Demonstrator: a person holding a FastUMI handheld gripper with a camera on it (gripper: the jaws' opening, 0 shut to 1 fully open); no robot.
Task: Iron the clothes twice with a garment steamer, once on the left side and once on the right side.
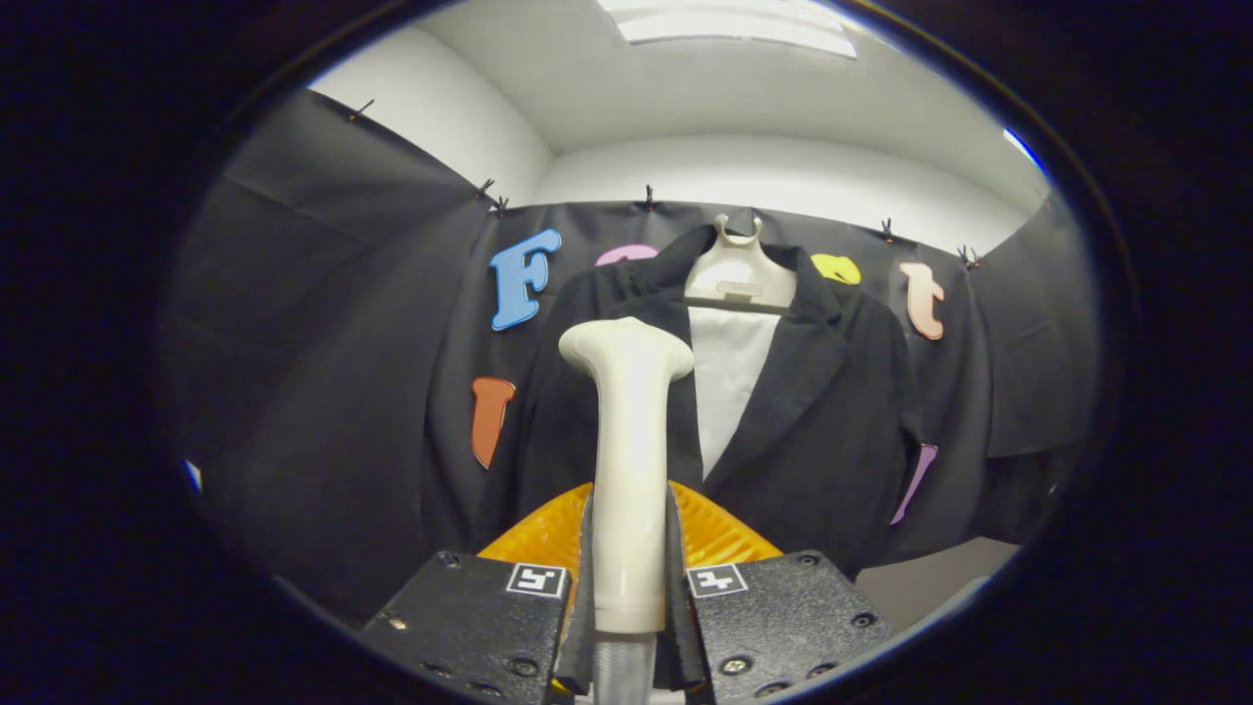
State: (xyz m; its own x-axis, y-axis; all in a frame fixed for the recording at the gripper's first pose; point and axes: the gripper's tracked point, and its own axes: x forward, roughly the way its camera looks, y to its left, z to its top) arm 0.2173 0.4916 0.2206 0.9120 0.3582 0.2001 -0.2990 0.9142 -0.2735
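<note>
Tongs (626, 587) on black screwed blocks, square tracking markers

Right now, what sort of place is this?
Probably a small recording booth: black cloth pinned over white walls, a jacket hanging on it, ceiling light overhead. The gripper is shut on a steamer.

The garment steamer (627, 460) stood upright in front of the black jacket (822, 421), hiding a strip of its left lapel and front panel. The steamer's face pointed away, so its steam plate could not be seen, and whether it touched the cloth could not be told. The handle's lower end and the hose below it ran out of sight between the fingers of the gripper (627, 587), which pressed on the handle from both sides. The jacket's hem was lost behind the gripper. The hanger (739, 269) disappeared under the collar.
</note>
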